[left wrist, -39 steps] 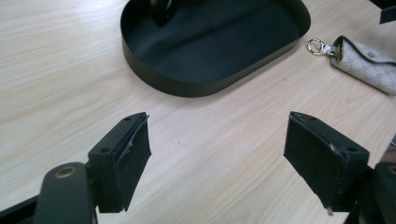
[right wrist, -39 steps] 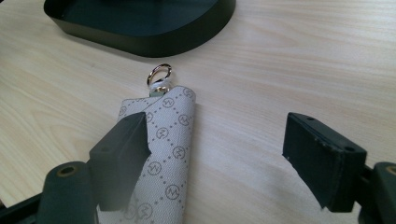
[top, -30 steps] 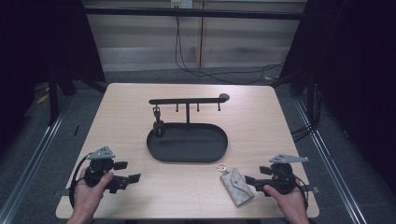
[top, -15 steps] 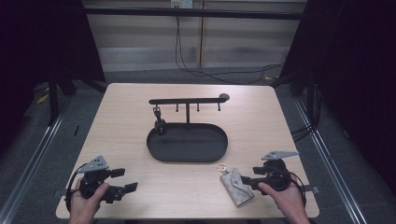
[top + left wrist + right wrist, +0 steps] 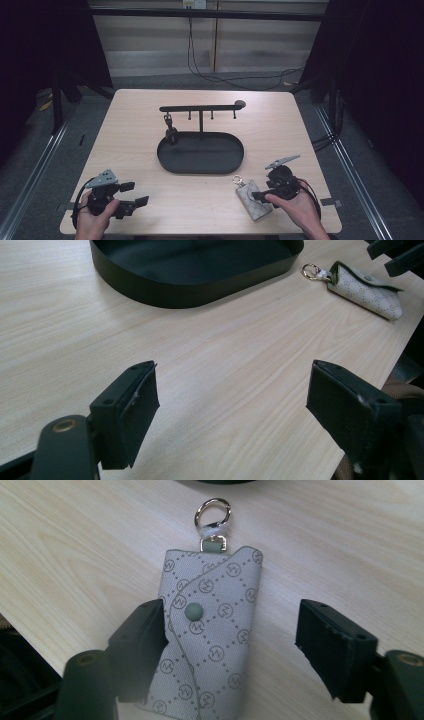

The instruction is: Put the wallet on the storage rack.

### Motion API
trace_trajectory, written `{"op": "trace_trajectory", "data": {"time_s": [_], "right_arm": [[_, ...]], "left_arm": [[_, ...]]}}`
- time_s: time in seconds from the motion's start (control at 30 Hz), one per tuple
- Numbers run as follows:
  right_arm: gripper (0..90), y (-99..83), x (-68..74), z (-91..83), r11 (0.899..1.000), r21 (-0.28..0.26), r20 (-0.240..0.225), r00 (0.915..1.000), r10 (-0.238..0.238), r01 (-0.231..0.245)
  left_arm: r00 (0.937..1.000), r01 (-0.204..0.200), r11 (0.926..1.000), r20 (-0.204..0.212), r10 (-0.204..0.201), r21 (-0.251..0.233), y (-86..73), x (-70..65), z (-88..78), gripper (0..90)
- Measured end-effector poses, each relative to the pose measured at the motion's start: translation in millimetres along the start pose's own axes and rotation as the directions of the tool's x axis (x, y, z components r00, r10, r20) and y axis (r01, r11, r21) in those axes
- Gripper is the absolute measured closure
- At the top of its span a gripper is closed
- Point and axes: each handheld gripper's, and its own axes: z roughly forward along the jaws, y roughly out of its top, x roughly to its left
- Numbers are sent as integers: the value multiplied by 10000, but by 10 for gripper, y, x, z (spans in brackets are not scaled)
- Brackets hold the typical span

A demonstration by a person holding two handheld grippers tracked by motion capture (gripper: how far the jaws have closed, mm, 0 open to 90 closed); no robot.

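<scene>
A: What has changed at the right gripper (image 5: 227,640)?

B: Its jaws have just been opening again after a full close a half second ago. They now straddle the pouch (image 5: 210,630); one pad lies against the pouch's edge, the other stands clear, so nothing is gripped. The hand has also shifted a little over the table (image 5: 125,130) since a second ago. The pouch has not been lifted: it lies flat near the front right edge, as before.

A: Meaning for the work?

B: Likely a missed or released pinch; a fresh close on the pouch seems due (judgement only).

A: And the left gripper (image 5: 230,400)?

B: Jaws wide apart over bare wood, holding nothing.

A: Surroundings?

B: The tray (image 5: 200,167) sits mid-table, its hook rack (image 5: 200,108) behind, one small dark item hanging at the rack's left. The pouch's ring (image 5: 212,513) points toward the tray. Nothing lies between pouch and tray; the tray wall and the flat lie of the pouch are the hindrances.
</scene>
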Motion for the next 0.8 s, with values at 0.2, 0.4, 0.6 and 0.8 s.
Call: {"op": "trace_trajectory", "data": {"time_s": [0.2, 0.4, 0.6, 0.8], "right_arm": [[228, 103, 38, 115, 9967, 812, 6, 10000, 74, -74], [252, 176, 41, 178, 9902, 1395, -44, 10000, 30, -23], [274, 223, 84, 246, 9829, 1841, 33, 10000, -68, 61], [272, 272, 133, 335, 9759, 2173, 220, 9995, -236, 183]], "left_arm": [[9999, -73, 9998, 121, 70, 193, -2, -6, 26, 205], [10000, -38, 9997, 89, 36, 245, -8, 18, 22, 205], [9998, -68, 9998, 194, 64, 181, -6, 23, 13, 204], [9996, -54, 9998, 293, 48, 177, -7, 28, 14, 204]]}}
